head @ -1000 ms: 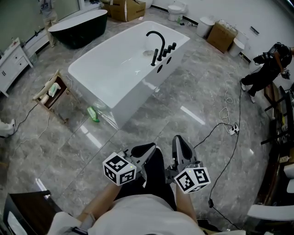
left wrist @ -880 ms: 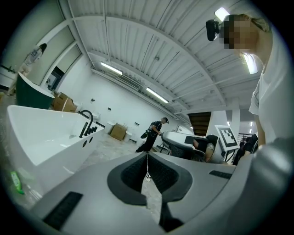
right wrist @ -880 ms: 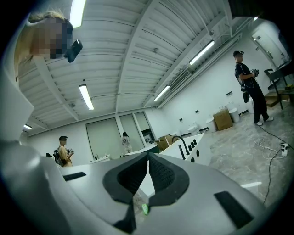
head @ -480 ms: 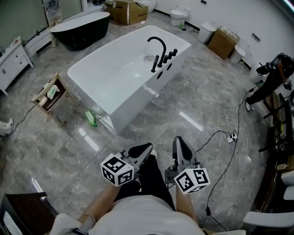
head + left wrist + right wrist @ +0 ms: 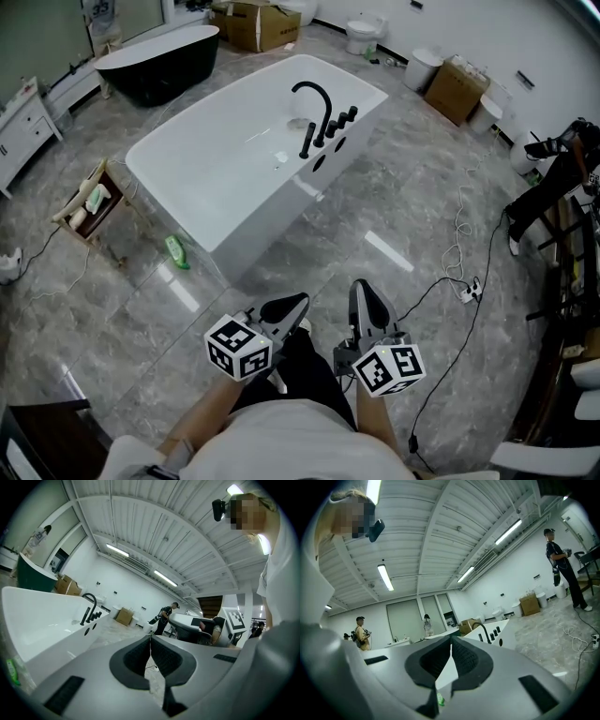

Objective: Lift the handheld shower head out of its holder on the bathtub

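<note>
- Well up the head view, the shower head (image 5: 307, 141) stands upright in its holder on the near rim of the tub (image 5: 216, 187), a slim black rod at the end of a row of black knobs (image 5: 343, 116).
- Just beside it, the black spout (image 5: 314, 92) arches over the white basin.
- Neither gripper touches any of this; both are well apart from the tub, low in the head view, pointing toward it.
- Left gripper (image 5: 298, 304): jaws pressed together, nothing between the pads.
- Right gripper (image 5: 362, 289): jaws pressed together too, and empty.
- A green bottle (image 5: 176, 251) lies on the grey marble floor (image 5: 403, 197) near the tub's left corner, with a wooden rack (image 5: 84, 202) further left.
- A black tub (image 5: 155, 56) and cardboard boxes (image 5: 258, 23) sit beyond.
- A cable (image 5: 464, 281) trails on the floor at right, near a person (image 5: 553, 178) in dark clothes.
</note>
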Demonstrator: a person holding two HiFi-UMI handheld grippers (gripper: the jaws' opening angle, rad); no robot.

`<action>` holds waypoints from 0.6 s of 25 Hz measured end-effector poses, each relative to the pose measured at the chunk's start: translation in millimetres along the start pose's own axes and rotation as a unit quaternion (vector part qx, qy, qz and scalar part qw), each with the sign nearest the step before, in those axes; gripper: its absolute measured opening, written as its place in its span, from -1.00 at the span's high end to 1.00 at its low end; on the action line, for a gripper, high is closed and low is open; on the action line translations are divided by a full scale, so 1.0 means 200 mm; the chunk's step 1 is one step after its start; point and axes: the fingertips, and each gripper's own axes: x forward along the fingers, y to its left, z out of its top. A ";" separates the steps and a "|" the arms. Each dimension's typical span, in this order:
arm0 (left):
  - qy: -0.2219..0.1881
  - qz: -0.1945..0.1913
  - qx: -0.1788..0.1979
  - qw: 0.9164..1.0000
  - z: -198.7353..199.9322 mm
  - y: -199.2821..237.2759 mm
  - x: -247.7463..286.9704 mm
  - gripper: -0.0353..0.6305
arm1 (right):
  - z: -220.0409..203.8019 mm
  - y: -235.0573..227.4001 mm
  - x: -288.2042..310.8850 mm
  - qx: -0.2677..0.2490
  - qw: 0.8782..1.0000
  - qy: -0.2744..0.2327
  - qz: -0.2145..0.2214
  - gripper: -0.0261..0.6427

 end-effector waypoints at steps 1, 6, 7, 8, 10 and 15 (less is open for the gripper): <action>0.000 0.000 0.002 1.000 0.02 0.02 0.04 0.86 | 0.01 -0.03 0.03 -0.001 1.000 0.001 0.001 0.87; -0.005 -0.002 0.008 1.000 0.11 0.10 0.22 0.86 | 0.07 -0.18 0.18 0.002 1.000 -0.001 0.006 0.87; -0.006 -0.001 0.009 1.000 0.13 0.12 0.25 0.86 | 0.08 -0.20 0.21 0.002 1.000 -0.001 0.009 0.87; -0.005 0.000 0.010 1.000 0.14 0.14 0.28 0.86 | 0.10 -0.21 0.24 0.000 1.000 -0.001 0.012 0.87; -0.003 0.003 0.010 1.000 0.17 0.17 0.34 0.86 | 0.12 -0.24 0.30 -0.003 1.000 0.000 0.017 0.87; -0.007 0.008 0.010 1.000 0.23 0.25 0.47 0.86 | 0.15 -0.33 0.43 0.007 1.000 0.007 0.028 0.87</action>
